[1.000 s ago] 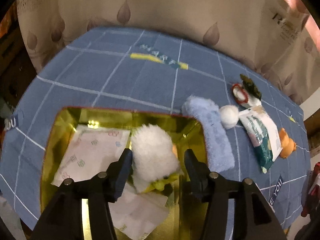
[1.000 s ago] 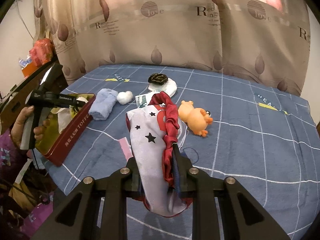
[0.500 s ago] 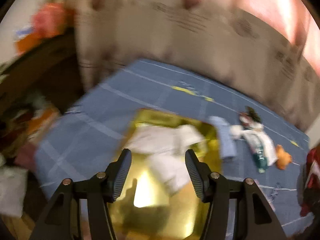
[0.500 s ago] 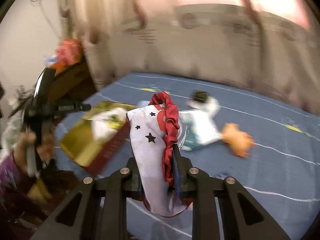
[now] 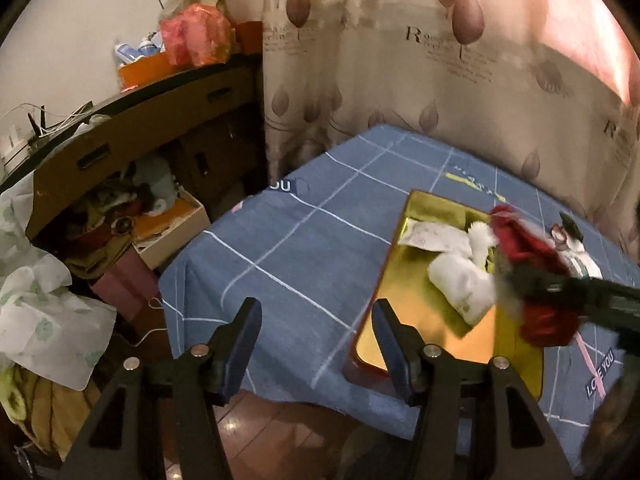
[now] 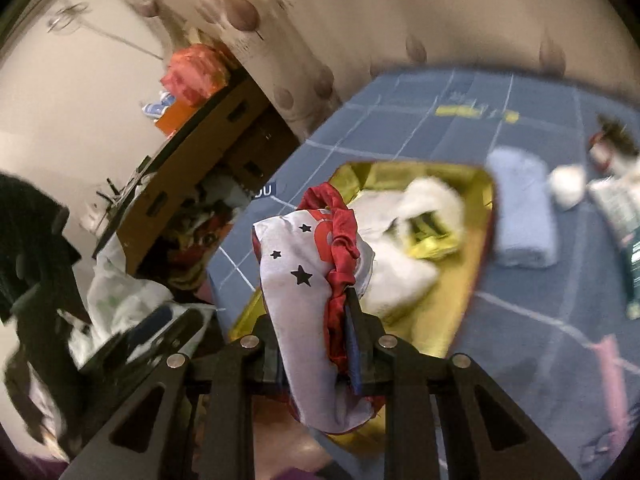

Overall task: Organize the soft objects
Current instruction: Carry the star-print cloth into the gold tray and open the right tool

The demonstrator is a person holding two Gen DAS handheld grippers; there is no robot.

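A gold tray with a red outer wall (image 5: pixel 412 208) (image 6: pixel 480 248) lies on the blue bed cover and holds a white fluffy toy (image 5: pixel 478 240) (image 6: pixel 432 200) and white packets (image 5: pixel 460 280). My right gripper (image 6: pixel 316 300) is shut on a white and red star-print cloth (image 6: pixel 304 280) and holds it over the tray; it shows in the left wrist view as a red bundle (image 5: pixel 524 248). My left gripper (image 5: pixel 316 324) is open and empty, at the bed's near left corner beside the tray.
A folded light blue towel (image 6: pixel 524 216), a white pompom (image 6: pixel 568 184) and a green and white packet (image 6: pixel 624 216) lie to the right of the tray. Cardboard boxes and clutter (image 5: pixel 120 208) stand on the floor left of the bed. Curtains (image 5: pixel 400 60) hang behind.
My left gripper has let go of the white fluffy toy in the tray and pulled back to the left. My right gripper has carried the star-print cloth leftward over the tray.
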